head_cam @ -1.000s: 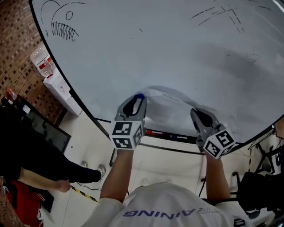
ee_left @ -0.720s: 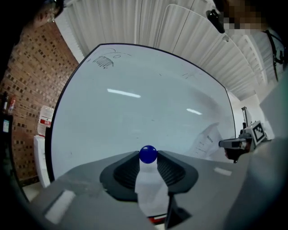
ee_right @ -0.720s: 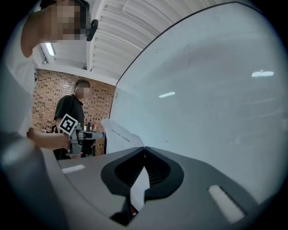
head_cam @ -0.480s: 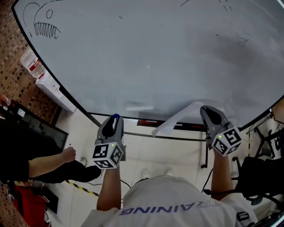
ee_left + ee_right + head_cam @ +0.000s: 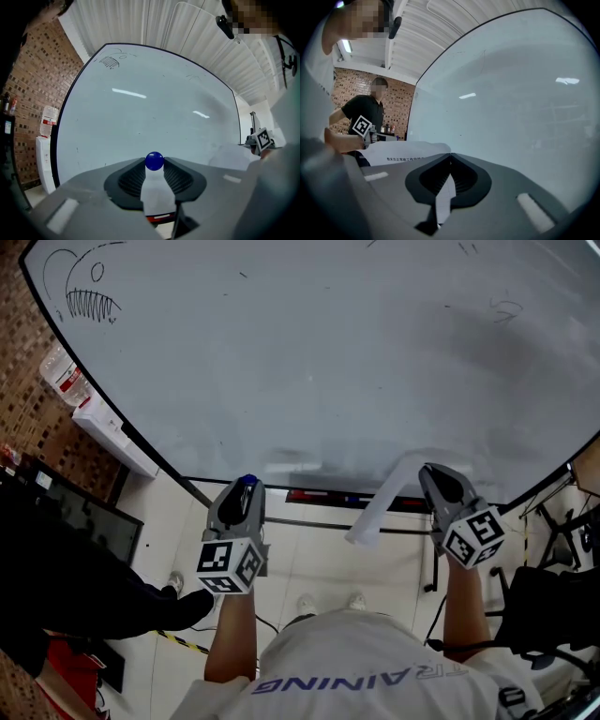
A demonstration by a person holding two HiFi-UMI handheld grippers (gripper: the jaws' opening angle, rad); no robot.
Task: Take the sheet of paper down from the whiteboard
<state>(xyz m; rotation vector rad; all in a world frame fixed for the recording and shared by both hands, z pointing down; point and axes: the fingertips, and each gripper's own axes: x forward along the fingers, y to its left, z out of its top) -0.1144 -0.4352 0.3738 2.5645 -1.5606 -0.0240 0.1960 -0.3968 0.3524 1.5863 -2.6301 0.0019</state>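
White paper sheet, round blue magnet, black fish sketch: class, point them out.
white paper sheet (image 5: 380, 507), head view, hanging middle.
round blue magnet (image 5: 154, 161), left gripper view, centre.
black fish sketch (image 5: 91, 306), head view, teeth.

The person wears a white short-sleeved fabric T-shirt with dark block lettering printed across it. The forearms are bare below the sleeves, and a pair of pale shoes shows beneath the shirt's edge. The left gripper is a grey moulded plastic shell that tapers toward its two jaws. Each jaw is lined with a black ribbed pad, and a pale rectangular strip is set into the shell's top. A white cube with black square markers sits at its rear. The right gripper has the same grey shell, black ribbed lining, pale strip and marker cube.
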